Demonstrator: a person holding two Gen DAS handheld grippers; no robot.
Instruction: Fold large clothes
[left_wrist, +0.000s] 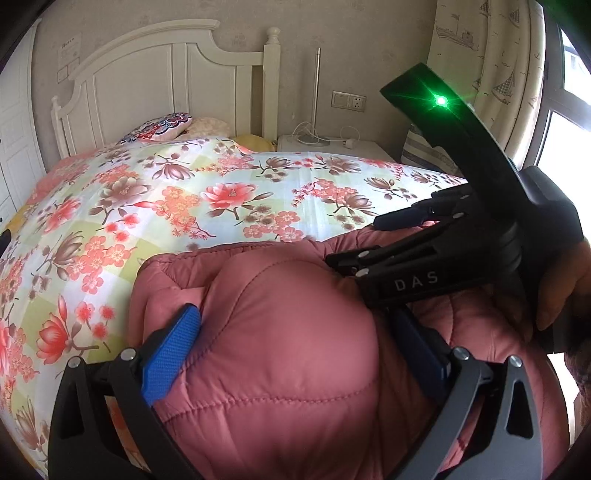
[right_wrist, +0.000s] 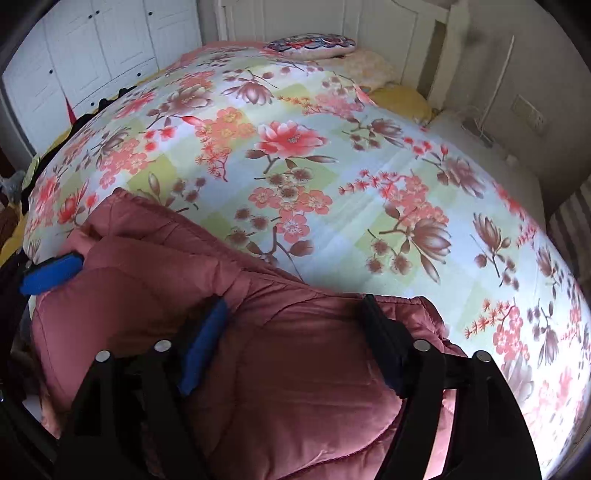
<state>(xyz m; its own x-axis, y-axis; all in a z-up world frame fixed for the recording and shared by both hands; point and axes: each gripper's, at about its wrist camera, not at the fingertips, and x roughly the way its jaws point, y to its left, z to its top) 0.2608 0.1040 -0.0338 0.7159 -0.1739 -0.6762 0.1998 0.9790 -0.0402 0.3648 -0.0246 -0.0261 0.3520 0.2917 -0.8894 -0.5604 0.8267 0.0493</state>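
A pink quilted padded jacket (left_wrist: 280, 398) lies bunched at the near edge of the flowered bedspread (left_wrist: 177, 192). My left gripper (left_wrist: 295, 336) has its blue pads (left_wrist: 168, 354) pressed on either side of a thick bulge of the jacket. My right gripper (left_wrist: 352, 240) reaches in from the right over the jacket, with a hand behind it. In the right wrist view the jacket (right_wrist: 303, 391) sits between the right gripper's (right_wrist: 291, 349) spread fingers (right_wrist: 203, 350), which do not squeeze it. The left gripper's blue pad (right_wrist: 51, 273) shows at the far left.
White headboard (left_wrist: 166, 74) and pillows (left_wrist: 162, 127) at the far end. A bedside table (left_wrist: 332, 147) with a lamp stands to the right, by a curtain (left_wrist: 491, 74) and window. White wardrobe doors (right_wrist: 92, 55) and dark clothes (right_wrist: 22, 206) lie past the bed's left side.
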